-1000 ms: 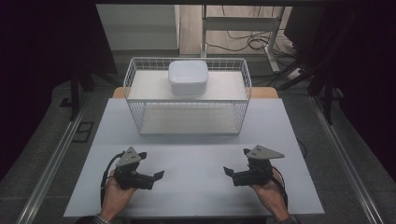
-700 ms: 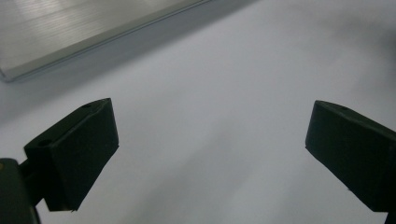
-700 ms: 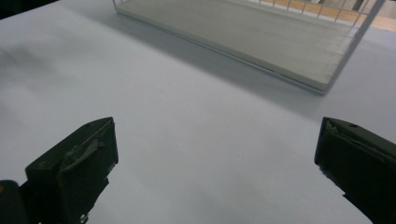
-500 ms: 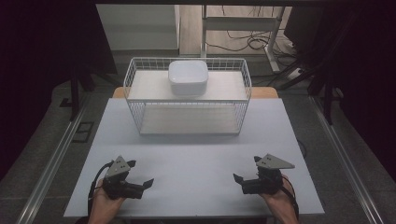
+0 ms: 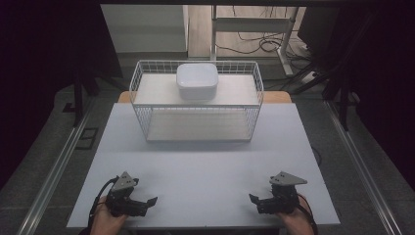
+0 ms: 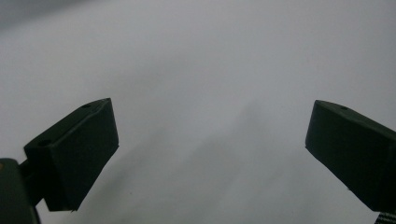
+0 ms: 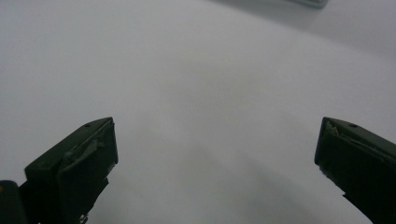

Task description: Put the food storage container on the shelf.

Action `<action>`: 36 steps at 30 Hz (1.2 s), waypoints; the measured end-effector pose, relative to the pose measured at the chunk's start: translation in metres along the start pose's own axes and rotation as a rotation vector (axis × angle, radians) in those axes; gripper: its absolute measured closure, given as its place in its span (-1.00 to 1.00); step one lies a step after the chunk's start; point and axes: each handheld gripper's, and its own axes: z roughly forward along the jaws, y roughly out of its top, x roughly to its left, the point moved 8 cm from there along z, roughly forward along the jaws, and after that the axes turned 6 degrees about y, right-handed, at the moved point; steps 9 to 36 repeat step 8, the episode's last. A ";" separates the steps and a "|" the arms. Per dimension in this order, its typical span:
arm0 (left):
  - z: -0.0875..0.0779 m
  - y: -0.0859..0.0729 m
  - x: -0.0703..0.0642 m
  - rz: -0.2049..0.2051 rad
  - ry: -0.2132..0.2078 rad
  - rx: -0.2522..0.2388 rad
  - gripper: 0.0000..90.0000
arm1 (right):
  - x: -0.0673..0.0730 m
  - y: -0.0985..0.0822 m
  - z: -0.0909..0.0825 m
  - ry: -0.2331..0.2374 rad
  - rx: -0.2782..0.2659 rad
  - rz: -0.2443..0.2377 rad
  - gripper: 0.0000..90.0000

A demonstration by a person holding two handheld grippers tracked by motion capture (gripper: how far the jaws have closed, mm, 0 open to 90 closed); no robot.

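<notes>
Both tongs are sitting low at the near edge of the white table [image 5: 205, 166], each gripped by a hand coming in from the bottom of the high view. On the left, the left tongs [image 5: 147, 203] are pointing inward and slightly forward, their jaws standing spread apart with nothing between them; the left gripper view is showing the two black jaws wide open over bare table surface. The left hand [image 5: 105, 220] is wrapping the body from behind, with the grey three-cornered plate lying on top. Farther back, at the middle of the table, a white wire basket [image 5: 195, 103] is standing upright, well apart from both tongs. A white square bowl [image 5: 197, 81] is sitting upside down over the basket's rear rim, near its middle, and the basket floor below is lying bare. On the right, the right tongs [image 5: 255, 200] are pointing inward toward the left tongs, jaws likewise spread and holding nothing, as the right gripper view is showing. The right hand [image 5: 296, 223] is holding them from behind.
</notes>
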 end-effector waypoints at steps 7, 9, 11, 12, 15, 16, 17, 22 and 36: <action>0.006 -0.006 0.000 -0.009 -0.001 0.061 -0.97 | -0.001 -0.010 0.005 0.001 0.068 0.008 -1.00; 0.006 -0.006 0.001 -0.008 0.005 0.058 -0.97 | -0.001 -0.011 0.006 -0.004 0.072 0.004 -1.00; 0.006 -0.006 0.001 -0.008 0.005 0.058 -0.97 | -0.001 -0.011 0.006 -0.004 0.072 0.004 -1.00; 0.006 -0.006 0.001 -0.008 0.005 0.058 -0.97 | -0.001 -0.011 0.006 -0.004 0.072 0.004 -1.00; 0.006 -0.006 0.001 -0.008 0.005 0.058 -0.97 | -0.001 -0.011 0.006 -0.004 0.072 0.004 -1.00; 0.006 -0.006 0.001 -0.008 0.005 0.058 -0.97 | -0.001 -0.011 0.006 -0.004 0.072 0.004 -1.00; 0.006 -0.006 0.001 -0.008 0.005 0.058 -0.97 | -0.001 -0.011 0.006 -0.004 0.072 0.004 -1.00; 0.006 -0.006 0.001 -0.008 0.005 0.058 -0.97 | -0.001 -0.011 0.006 -0.004 0.072 0.004 -1.00; 0.006 -0.006 0.001 -0.008 0.005 0.058 -0.97 | -0.001 -0.011 0.006 -0.004 0.072 0.004 -1.00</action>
